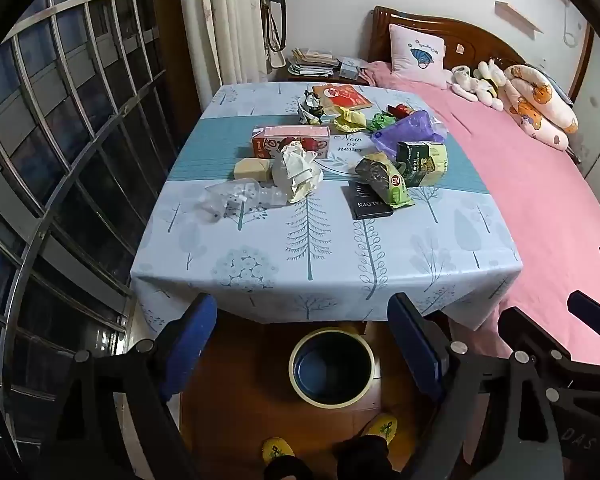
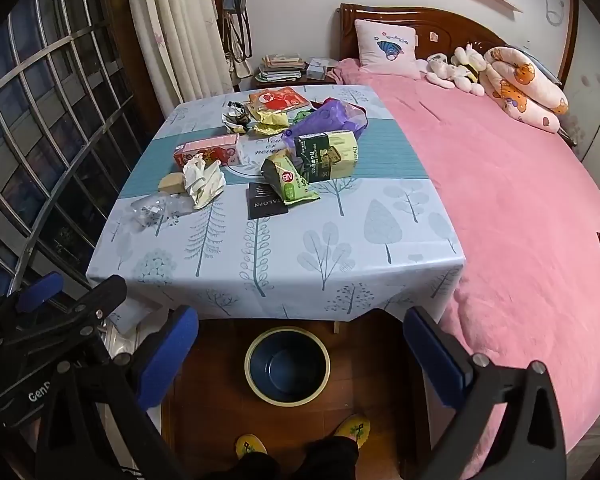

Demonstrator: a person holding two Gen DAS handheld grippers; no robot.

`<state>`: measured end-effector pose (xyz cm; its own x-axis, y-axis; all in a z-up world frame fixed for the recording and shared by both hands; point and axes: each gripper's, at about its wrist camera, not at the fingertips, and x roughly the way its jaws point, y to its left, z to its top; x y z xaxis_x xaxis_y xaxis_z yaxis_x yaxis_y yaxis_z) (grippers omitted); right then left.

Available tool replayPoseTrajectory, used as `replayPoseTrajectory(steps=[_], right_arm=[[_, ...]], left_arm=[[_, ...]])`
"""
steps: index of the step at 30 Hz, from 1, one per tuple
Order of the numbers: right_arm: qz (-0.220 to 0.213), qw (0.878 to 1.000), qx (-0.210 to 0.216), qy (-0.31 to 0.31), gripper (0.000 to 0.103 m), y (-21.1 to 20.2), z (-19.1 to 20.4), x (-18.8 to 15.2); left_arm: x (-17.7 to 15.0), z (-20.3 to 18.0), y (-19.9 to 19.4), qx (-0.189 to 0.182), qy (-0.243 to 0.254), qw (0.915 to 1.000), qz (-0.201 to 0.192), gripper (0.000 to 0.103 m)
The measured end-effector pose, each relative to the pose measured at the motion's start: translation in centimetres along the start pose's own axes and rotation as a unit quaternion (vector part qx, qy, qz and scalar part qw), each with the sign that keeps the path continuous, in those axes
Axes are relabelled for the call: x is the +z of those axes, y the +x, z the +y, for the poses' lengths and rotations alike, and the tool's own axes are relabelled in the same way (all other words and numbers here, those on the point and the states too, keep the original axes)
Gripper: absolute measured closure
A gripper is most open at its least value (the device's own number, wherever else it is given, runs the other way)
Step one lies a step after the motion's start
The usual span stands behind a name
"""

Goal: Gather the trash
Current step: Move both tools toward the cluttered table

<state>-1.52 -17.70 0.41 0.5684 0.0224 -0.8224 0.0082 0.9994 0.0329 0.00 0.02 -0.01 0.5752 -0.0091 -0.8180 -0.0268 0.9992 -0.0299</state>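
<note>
While both grippers hang with jaws spread wide and nothing between them, the left gripper [image 1: 304, 344] and right gripper [image 2: 300, 356] frame a dark blue bin [image 2: 287, 366] with a cream rim on the floor just near of the table [image 1: 324, 256]; nothing shows inside it. Trash lies on the far half of the tablecloth: a green wrapper [image 1: 384, 178] marked "NB", a black card [image 2: 266, 202] reading "TALOPN", a crumpled white paper [image 1: 296, 170], a red carton [image 1: 290, 141], and a purple bag [image 1: 408, 130].

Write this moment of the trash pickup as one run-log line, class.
stage: not yet started | left gripper: open, nothing held | right gripper: open, nothing held | trash: on table | bin: on floor, looks empty
</note>
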Motion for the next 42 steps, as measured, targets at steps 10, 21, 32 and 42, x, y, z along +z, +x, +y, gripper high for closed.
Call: replayPoseTrajectory(steps=[10, 21, 32, 42], right_arm=[[0.000, 1.000, 0.003, 0.004, 0.000, 0.1, -0.5, 0.2], [0.000, 1.000, 0.009, 0.007, 0.000, 0.5, -0.4, 0.2], [0.001, 1.000, 0.017, 0.003, 0.000, 0.8, -0.5, 0.4], [0.009, 0.999, 0.037, -0.007, 0.000, 2.0, -1.6, 1.7]], left_arm=[[-0.2, 0.2, 0.1, -0.006, -0.002, 1.0000, 0.003, 0.017], [-0.1, 0.4, 0.4, -0.012, -0.010, 0.9999, 0.003, 0.017], [0.2, 0.5, 0.3, -0.003, -0.015, 0.9999, 0.002, 0.017], [0.7, -0.2, 1.0, 0.014, -0.026, 0.9995, 0.006, 0.017]])
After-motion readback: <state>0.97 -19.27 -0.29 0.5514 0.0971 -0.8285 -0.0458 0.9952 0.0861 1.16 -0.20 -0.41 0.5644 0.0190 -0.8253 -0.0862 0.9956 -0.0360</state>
